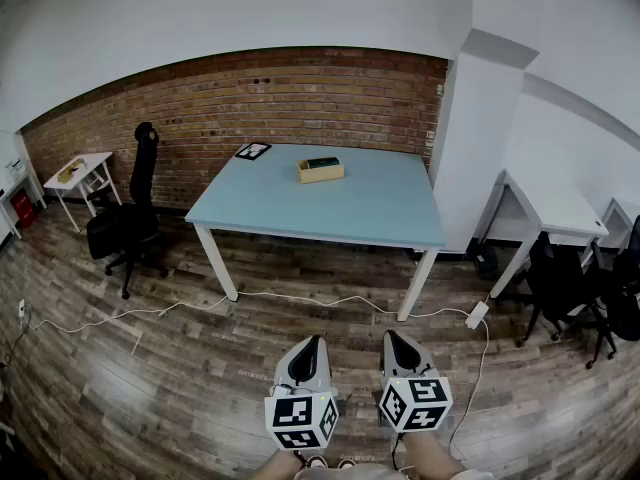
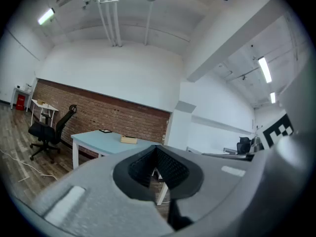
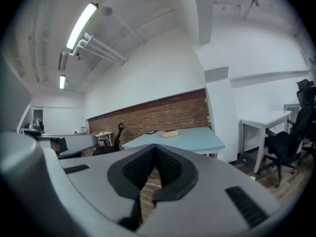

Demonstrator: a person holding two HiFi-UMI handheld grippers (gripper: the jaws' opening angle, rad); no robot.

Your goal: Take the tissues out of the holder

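The left gripper and the right gripper sit side by side at the bottom centre of the head view, over the wood-plank floor and well apart from the light blue table. In the left gripper view, the left gripper has its jaws closed tip to tip, with nothing between them. In the right gripper view, the right gripper is likewise clenched on nothing, its ribbed pads meeting at the tips. Both grippers point towards the table. The wooden holder stands on the table top, towards the rear edge and near the brick wall; a dark green item rests in its open top, and whether this is the tissues cannot be told at this range. A flat black-framed object lies at the rear left corner of the table, apart from the holder. A black office chair stands to the left of the table. A white cable runs across the floor between the table legs and the grippers. A white desk stands to the right of the table, beyond a white column.
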